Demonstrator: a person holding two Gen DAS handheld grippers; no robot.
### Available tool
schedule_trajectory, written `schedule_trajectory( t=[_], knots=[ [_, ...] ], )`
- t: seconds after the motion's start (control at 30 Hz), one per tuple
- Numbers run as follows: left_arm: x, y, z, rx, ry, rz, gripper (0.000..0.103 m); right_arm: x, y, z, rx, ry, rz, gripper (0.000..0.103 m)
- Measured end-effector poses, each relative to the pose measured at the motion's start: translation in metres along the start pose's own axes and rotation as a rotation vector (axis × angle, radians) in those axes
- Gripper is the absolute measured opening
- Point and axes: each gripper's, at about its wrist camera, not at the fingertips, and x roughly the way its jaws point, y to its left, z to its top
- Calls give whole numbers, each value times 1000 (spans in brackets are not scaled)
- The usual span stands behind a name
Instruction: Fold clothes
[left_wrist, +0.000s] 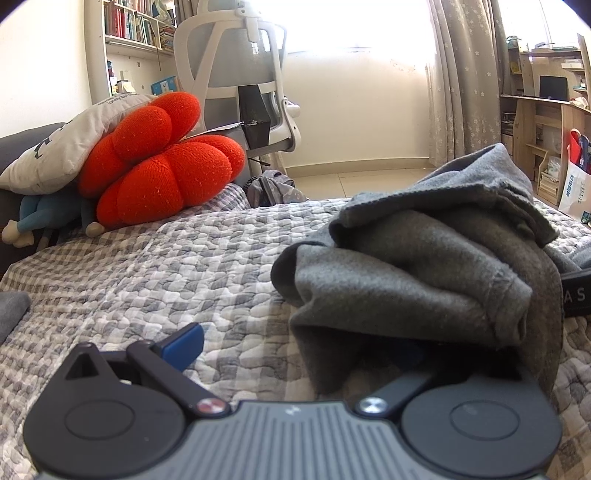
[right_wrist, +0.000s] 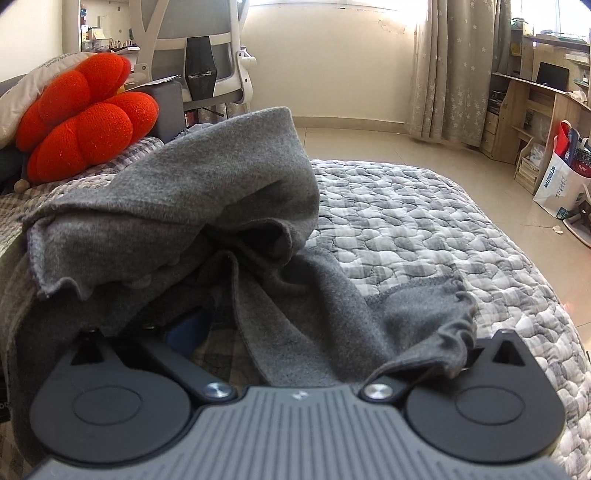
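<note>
your left hand-held gripper (left_wrist: 295, 343) sits low over the bed (left_wrist: 155, 280) with its jaws spread wide; the left blue pad is bare over the quilt, while the right finger is buried under the grey garment (left_wrist: 424, 266), so you can't tell whether any cloth lies between the pads. your right hand-held gripper (right_wrist: 295, 328) also looks spread, with grey fabric draped across both fingers and bunched over the right one, but a real grip can't be confirmed from here.

the garment is a crumpled heap on the quilt, not yet flattened. it lies to the right of your left tool and to the left and ahead of your right tool, so it sits between the two, touching both. its long axis is hard to read while it's rumpled; a loose hemmed edge (right_wrist: 424, 295) runs toward your right tool, which looks the nearer one to take it. the red cushion (left_wrist: 159, 162) stays well apart, by the head of the bed.
</note>
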Motion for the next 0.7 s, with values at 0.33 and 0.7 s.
schedule_trajectory(
  t=[0.33,0.7],
  knots=[
    [1,0,-1,26,17,3,103,-7,5,-6,-31,-11,-11,103],
    [6,2,0,32,56,-8,103,-7,2,-8,-8,3,-3,103]
  ],
)
